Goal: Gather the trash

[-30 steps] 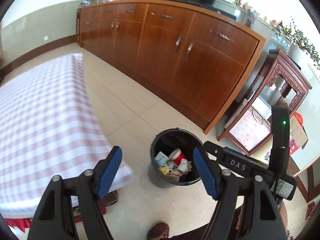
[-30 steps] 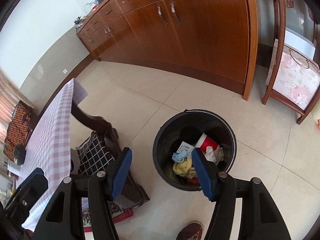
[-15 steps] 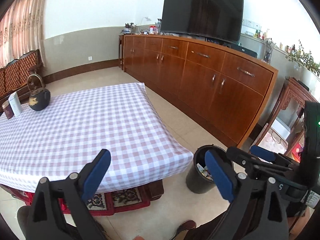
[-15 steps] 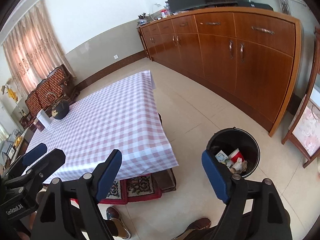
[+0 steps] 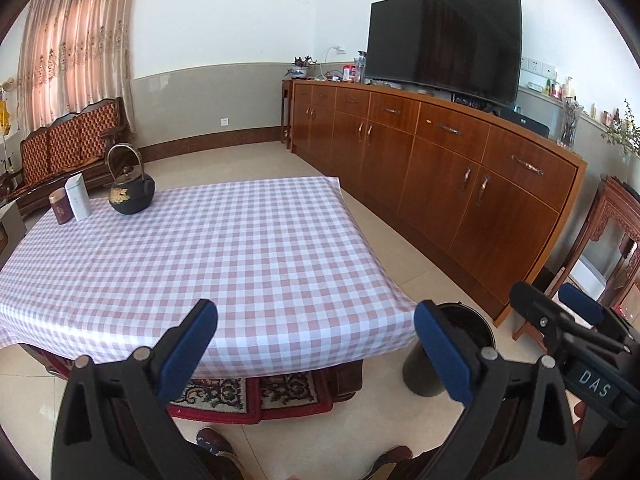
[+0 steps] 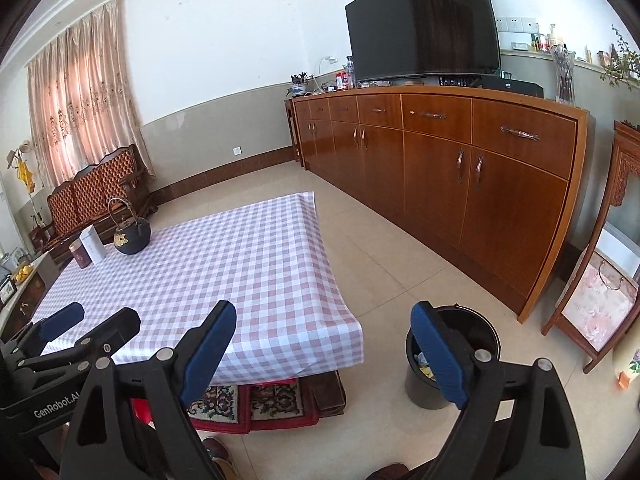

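both grippers empty; right gripper (image 6: pixel 324 350) opening

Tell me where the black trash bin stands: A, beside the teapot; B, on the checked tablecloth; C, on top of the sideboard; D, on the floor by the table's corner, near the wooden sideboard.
D: the black trash bin sits on the tiled floor off the table corner, near the sideboard.
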A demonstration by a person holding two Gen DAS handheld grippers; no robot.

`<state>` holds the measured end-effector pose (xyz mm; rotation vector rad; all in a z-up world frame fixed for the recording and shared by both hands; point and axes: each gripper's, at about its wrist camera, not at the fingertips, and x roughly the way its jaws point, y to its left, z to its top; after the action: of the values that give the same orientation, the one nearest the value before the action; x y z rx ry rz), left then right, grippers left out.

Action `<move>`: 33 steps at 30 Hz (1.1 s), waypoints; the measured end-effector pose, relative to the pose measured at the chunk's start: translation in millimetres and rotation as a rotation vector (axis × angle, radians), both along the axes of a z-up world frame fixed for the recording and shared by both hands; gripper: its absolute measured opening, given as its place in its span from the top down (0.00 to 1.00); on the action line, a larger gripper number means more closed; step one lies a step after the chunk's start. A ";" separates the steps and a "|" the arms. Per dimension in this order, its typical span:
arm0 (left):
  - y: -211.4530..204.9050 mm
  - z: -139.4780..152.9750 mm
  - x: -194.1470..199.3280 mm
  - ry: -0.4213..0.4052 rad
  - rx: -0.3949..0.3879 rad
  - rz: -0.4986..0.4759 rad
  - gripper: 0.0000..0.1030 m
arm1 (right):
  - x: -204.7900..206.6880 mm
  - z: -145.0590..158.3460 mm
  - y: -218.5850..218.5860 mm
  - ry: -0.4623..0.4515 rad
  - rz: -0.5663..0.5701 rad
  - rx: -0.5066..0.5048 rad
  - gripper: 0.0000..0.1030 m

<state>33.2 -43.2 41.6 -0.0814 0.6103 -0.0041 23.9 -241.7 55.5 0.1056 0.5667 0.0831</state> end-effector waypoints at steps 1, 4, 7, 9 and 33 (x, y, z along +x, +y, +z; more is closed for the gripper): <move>0.9 -0.2 -2.5 -0.002 0.002 0.003 0.03 | 1.4 -1.1 0.9 0.004 0.001 -0.001 0.12; 1.9 -1.1 -2.6 0.001 0.000 0.009 0.03 | 1.7 -3.9 3.1 0.003 -0.001 -0.009 0.12; 3.5 -0.7 -4.8 -0.002 -0.005 0.018 0.03 | 4.8 -7.1 3.5 0.011 0.001 -0.008 0.12; 4.6 -0.7 -5.2 -0.003 -0.011 0.025 0.03 | 5.9 -7.9 3.3 0.011 0.001 -0.005 0.12; 15.0 -0.8 -7.0 -0.002 -0.011 0.060 0.03 | 9.8 -11.8 5.8 0.018 0.009 0.003 0.12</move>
<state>26.3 -28.1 40.8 -0.1106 0.6059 0.0508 33.7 -235.9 43.7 0.1069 0.5855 0.0918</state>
